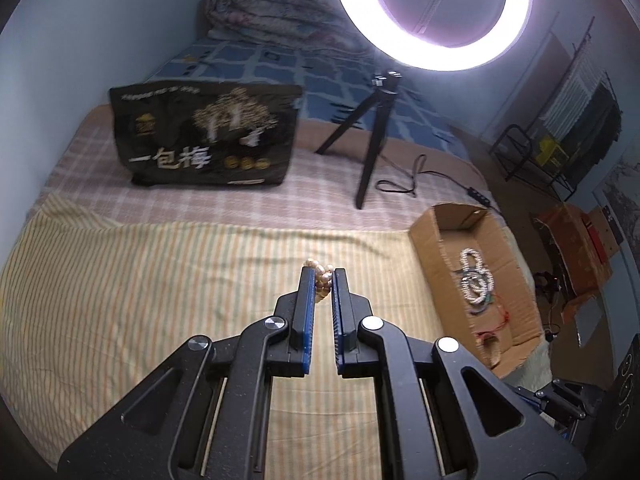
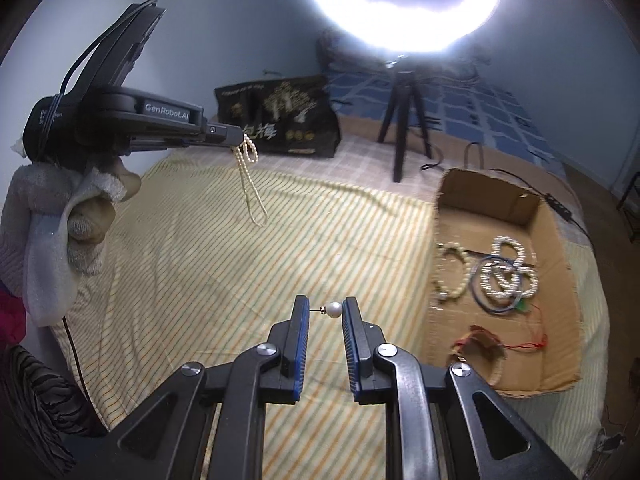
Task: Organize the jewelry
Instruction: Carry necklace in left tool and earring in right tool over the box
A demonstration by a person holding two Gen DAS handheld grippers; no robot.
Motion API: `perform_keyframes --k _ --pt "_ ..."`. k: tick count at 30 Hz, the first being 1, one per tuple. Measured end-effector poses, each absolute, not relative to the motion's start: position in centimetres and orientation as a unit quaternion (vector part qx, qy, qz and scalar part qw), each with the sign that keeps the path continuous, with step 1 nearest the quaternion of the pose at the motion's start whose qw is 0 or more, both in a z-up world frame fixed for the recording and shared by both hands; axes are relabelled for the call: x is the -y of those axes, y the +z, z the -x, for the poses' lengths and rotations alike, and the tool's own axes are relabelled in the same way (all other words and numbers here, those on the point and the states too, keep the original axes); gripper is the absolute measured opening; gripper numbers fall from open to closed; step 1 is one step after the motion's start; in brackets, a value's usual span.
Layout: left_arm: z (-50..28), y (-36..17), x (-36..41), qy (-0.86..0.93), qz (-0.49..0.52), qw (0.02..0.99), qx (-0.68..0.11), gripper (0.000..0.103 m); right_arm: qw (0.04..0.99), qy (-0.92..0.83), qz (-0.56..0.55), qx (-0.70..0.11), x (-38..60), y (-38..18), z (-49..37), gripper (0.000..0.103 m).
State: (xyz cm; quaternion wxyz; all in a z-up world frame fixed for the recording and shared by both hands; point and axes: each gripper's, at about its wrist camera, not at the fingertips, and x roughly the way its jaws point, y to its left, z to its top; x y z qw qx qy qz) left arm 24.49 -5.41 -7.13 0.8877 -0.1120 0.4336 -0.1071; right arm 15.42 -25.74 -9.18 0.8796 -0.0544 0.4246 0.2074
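My left gripper (image 1: 323, 274) is shut on a cream pearl necklace (image 1: 322, 280), held above the striped cloth. In the right wrist view the left gripper (image 2: 240, 136) shows at upper left with the necklace (image 2: 252, 184) hanging from its tips in a long loop. My right gripper (image 2: 326, 304) is shut on a pearl stud earring (image 2: 334, 310), pinned between its tips above the cloth. A cardboard box (image 2: 560, 356) to the right holds pearl bracelets (image 2: 508, 272), a blue ring and red cord; it also shows in the left wrist view (image 1: 424, 240).
A yellow striped cloth (image 2: 240, 280) covers the bed. A black printed bag (image 1: 208, 136) stands at the back. A ring light on a black tripod (image 1: 372, 152) stands behind the box, its cable (image 1: 420, 176) trailing right. Shelving (image 1: 560, 148) stands at far right.
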Motion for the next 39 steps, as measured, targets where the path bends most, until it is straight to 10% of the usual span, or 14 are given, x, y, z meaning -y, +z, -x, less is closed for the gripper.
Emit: perform_keyframes --k 39 --pt "-31.3 -3.9 24.3 -0.21 0.05 0.882 -0.419 0.006 0.894 0.115 -0.01 -0.432 39.2 -10.7 -18.0 0.015"
